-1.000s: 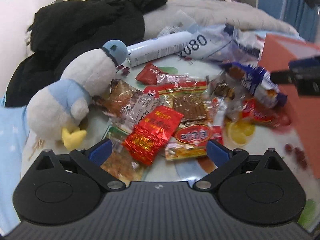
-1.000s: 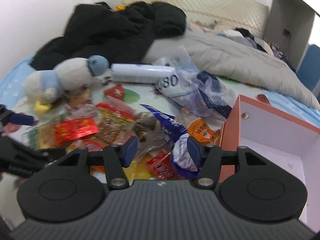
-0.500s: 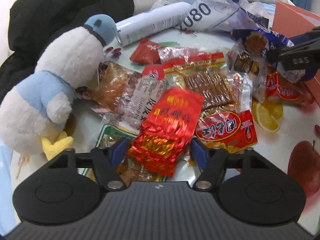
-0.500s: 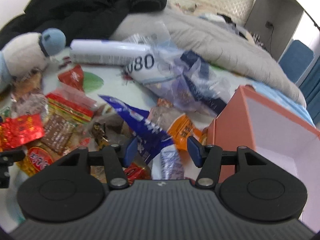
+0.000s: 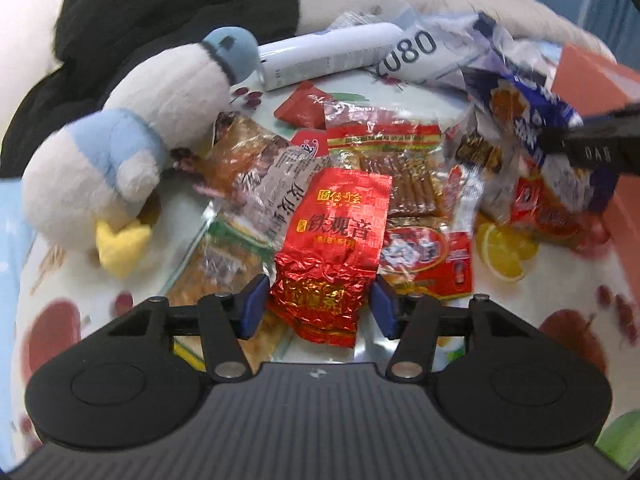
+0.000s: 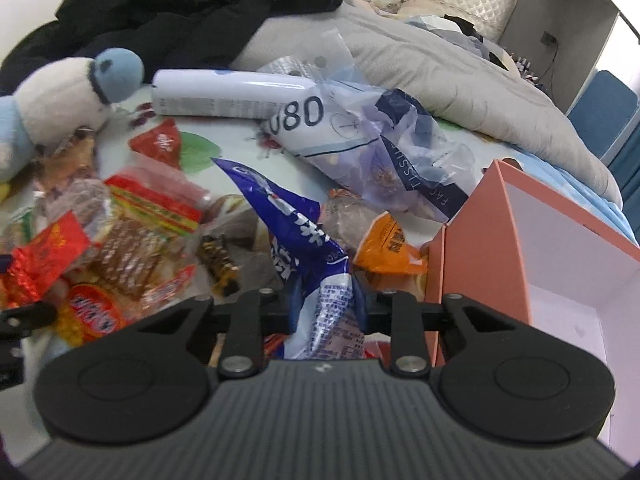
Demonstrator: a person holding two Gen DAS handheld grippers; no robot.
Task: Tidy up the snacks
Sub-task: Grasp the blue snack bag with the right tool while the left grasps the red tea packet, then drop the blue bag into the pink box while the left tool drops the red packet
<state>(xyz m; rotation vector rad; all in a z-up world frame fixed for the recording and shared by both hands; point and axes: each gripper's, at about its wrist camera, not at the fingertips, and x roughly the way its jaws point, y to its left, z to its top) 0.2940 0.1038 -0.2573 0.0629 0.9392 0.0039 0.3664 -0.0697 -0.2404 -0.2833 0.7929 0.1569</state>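
Observation:
A heap of snack packets lies on a fruit-print cloth. My left gripper (image 5: 318,310) is open, its blue pads either side of the lower end of a red foil tea packet (image 5: 336,240) without pressing it. My right gripper (image 6: 324,310) is closed on the lower end of a blue and white snack bag (image 6: 296,232), which sticks up between the fingers. The same bag (image 5: 532,120) and the right gripper (image 5: 592,148) show at the right of the left wrist view. An open orange box (image 6: 532,240) with a white inside stands right of the right gripper.
A white and blue plush duck (image 5: 132,148) lies left of the heap. A white spray can (image 6: 228,94) and a clear plastic bag marked 080 (image 6: 360,136) lie behind it. Black clothing (image 6: 180,4) and a grey quilt (image 6: 460,72) fill the back. An orange packet (image 6: 390,246) lies by the box.
My left gripper moved forward and narrowed around the red tea packet. My right gripper moved onto the blue and white bag and closed on it.

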